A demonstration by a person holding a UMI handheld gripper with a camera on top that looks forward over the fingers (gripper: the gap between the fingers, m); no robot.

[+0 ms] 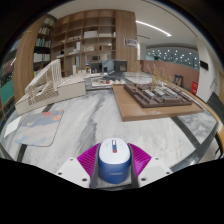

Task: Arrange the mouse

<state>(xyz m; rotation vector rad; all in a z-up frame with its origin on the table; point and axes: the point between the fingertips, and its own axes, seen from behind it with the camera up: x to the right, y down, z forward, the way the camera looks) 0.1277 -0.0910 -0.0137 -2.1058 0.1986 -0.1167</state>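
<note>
Right now your gripper point(112, 168) squeezes a small white and blue computer mouse point(112, 160), with a pink pad point(88, 157) tight against each side. You hold the mouse over a pale marble-look table point(85, 125). Far off to the right sits a wooden board with a model building point(150, 97). Tall wooden shelves point(85, 35) stand at the back.

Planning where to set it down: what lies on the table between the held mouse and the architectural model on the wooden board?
In the gripper view, only bare marbled tabletop separates the white and blue computer mouse from the architectural model on its wooden board.
</note>
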